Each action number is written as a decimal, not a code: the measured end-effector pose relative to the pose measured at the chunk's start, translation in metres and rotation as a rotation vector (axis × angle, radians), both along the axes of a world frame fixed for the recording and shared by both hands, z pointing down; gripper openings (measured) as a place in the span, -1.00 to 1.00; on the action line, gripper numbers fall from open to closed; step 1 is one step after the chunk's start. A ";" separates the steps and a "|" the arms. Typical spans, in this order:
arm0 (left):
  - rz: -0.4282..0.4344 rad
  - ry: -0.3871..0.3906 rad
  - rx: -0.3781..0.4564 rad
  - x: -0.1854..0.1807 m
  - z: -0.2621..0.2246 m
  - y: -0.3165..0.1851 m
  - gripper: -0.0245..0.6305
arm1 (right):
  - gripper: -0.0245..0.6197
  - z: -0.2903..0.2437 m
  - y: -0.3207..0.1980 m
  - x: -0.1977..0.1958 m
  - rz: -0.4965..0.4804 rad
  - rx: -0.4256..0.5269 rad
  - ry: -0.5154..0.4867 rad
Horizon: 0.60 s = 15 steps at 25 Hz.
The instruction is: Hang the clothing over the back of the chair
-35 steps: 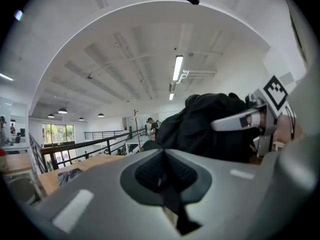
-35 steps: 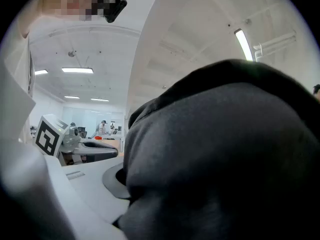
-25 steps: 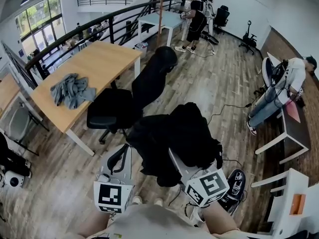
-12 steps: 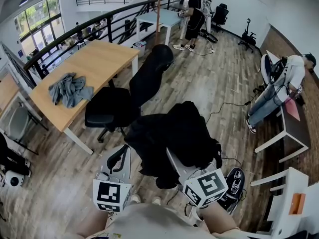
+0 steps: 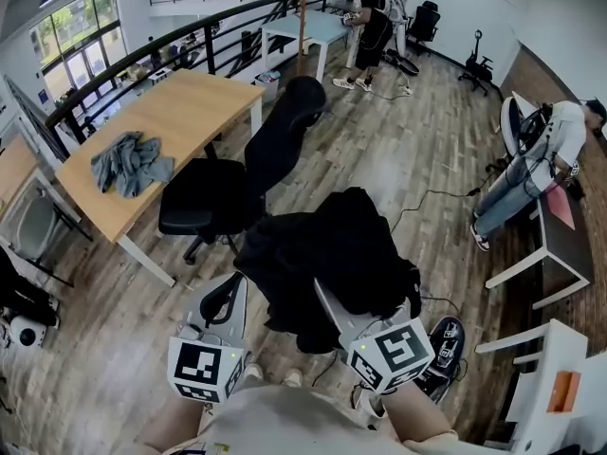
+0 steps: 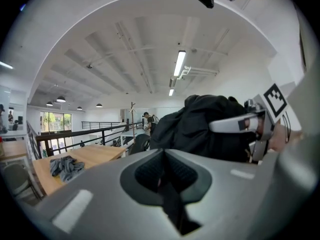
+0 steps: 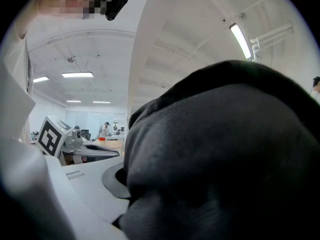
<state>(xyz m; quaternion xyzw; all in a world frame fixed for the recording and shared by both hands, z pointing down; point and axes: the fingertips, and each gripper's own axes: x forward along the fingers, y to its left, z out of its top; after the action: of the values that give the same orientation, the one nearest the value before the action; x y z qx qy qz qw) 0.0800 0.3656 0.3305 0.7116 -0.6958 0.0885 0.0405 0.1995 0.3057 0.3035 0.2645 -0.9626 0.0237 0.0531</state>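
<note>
R gripper [image 5: 332, 311] is clamped at mid-width on a thick bunch of the black clothing [image 5: 346, 249]; its own view is nearly filled w/ dark fabric bulging over the jaws. L gripper [image 5: 237, 287] has its jaws pressed together, w/ a thin dark strip in the seam, prob. an edge of the same garment, since the cloth starts right at its tips. The bundle hangs between the two tools, in the air in front of the person. Over the last sec both grippers have slid a little to the left in the head view, load incl., while neither grip has altered. The office chair [image 5: 213, 202] and its backrest [image 5: 280, 136] have drifted slightly up and left in that view. So this reads as the carry stage: the clothing is still short of the backrest, nothing draped yet. It prob. needs lifting above the top edge before either grip lets go. Wooden table [image 5: 190, 112] w/ a grey cloth [image 5: 131, 162] sits beyond the chair, not involved.
</note>
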 end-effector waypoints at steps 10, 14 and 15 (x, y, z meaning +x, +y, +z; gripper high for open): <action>-0.041 -0.001 0.006 0.024 0.007 -0.010 -0.92 | -0.40 0.010 -0.016 0.028 -0.028 0.007 0.017; -0.060 -0.011 0.000 0.030 0.009 -0.010 -0.92 | -0.40 0.010 -0.018 0.035 -0.034 0.017 0.020; -0.059 -0.015 0.003 0.031 0.009 -0.010 -0.92 | -0.40 0.010 -0.019 0.036 -0.037 0.017 0.018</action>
<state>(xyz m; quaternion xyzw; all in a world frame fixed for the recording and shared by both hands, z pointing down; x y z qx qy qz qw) 0.1113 0.3559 0.3392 0.6900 -0.7170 0.0916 0.0369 0.2354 0.2867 0.3139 0.2474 -0.9670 0.0120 0.0598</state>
